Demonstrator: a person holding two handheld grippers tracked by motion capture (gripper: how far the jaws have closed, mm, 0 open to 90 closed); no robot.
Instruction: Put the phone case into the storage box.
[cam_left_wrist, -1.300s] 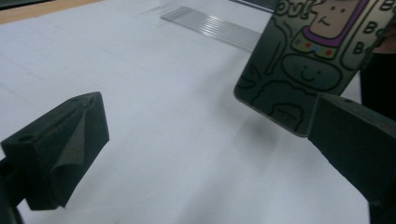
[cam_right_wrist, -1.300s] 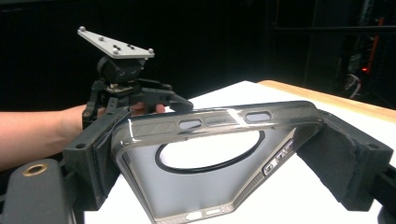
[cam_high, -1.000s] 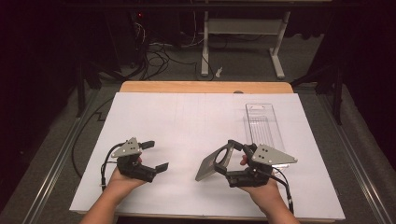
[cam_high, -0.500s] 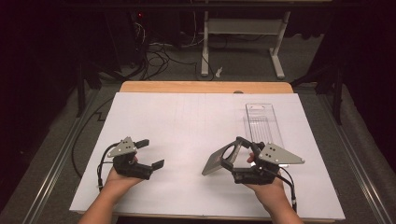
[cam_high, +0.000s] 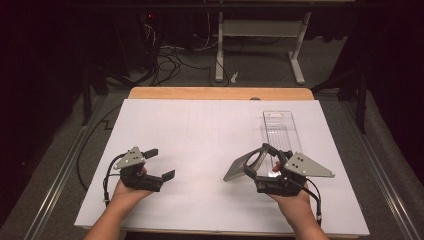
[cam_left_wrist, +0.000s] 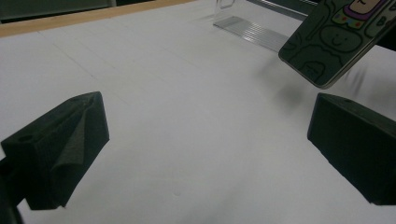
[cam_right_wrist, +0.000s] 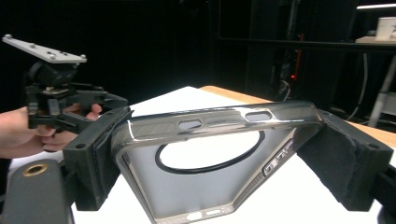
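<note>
Phone case (cam_right_wrist: 219, 163) sits clamped across its width in the right gripper (cam_high: 267, 167), held tilted above the white table (cam_high: 200, 135). Left gripper (cam_high: 157, 165) is wide open w/ nothing in it. Likely carry step; next prob needs a handover or set-down near the clear tray (cam_high: 280, 131).

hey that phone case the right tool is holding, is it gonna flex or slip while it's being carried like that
The phone case is probably light: a thin, empty shell with a translucent back. Its glossy rim could be slippery, though the right tool grips it by opposite side edges between padded jaws. Clamped across its open frame, it may bow somewhat if squeezed harder.
</note>
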